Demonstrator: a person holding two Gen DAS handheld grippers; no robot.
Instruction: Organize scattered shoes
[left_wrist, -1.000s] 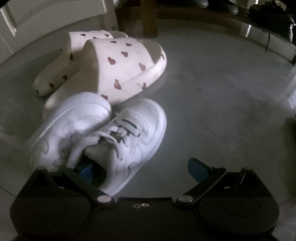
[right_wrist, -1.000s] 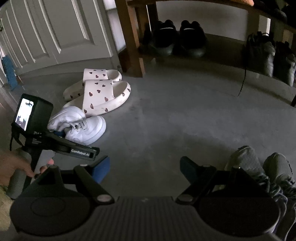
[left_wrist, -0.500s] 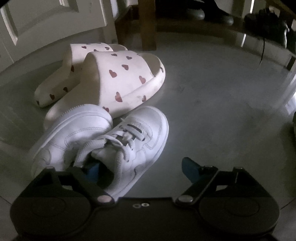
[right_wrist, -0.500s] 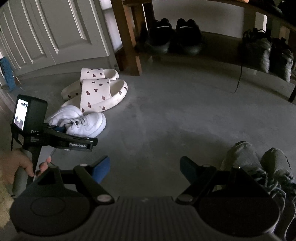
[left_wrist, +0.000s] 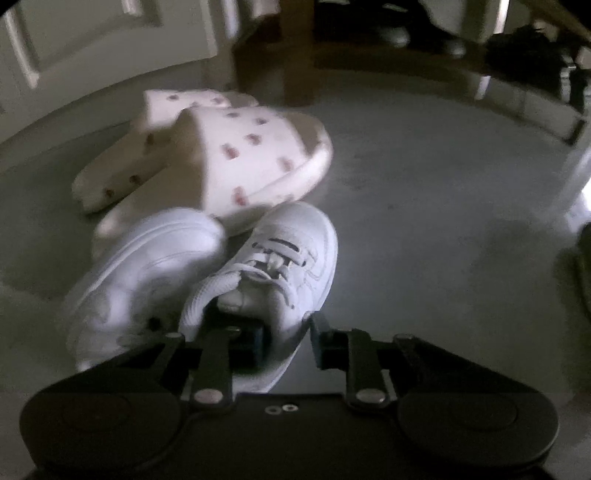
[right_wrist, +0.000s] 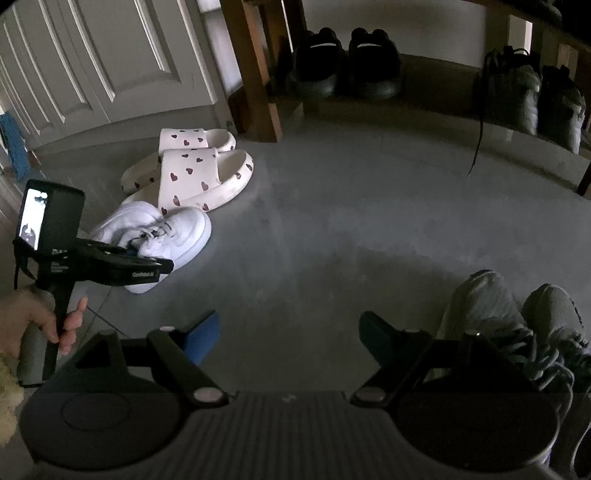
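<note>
Sneakers lie on the floor: the left gripper (left_wrist: 286, 338) has just been closing, one finger inside the nearer white sneaker (left_wrist: 280, 273), clamping its side wall. Thin grip; lifting may let it swing or slip free. Right gripper (right_wrist: 288, 332) hangs open over bare floor (right_wrist: 332, 229), well apart.

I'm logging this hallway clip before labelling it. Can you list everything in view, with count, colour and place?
white sneakers: two, white, floor at left, side by side
heart-print slides: two, cream with dark hearts, just beyond the sneakers
black slides: two, black, rack's low shelf
dark sneakers: two, dark grey, same shelf, right
grey sneakers: two, grey, floor near right
wooden rack: one, brown
left gripper: shut on the right white sneaker's collar
right gripper: open, empty
hand: on left gripper's handle
</note>
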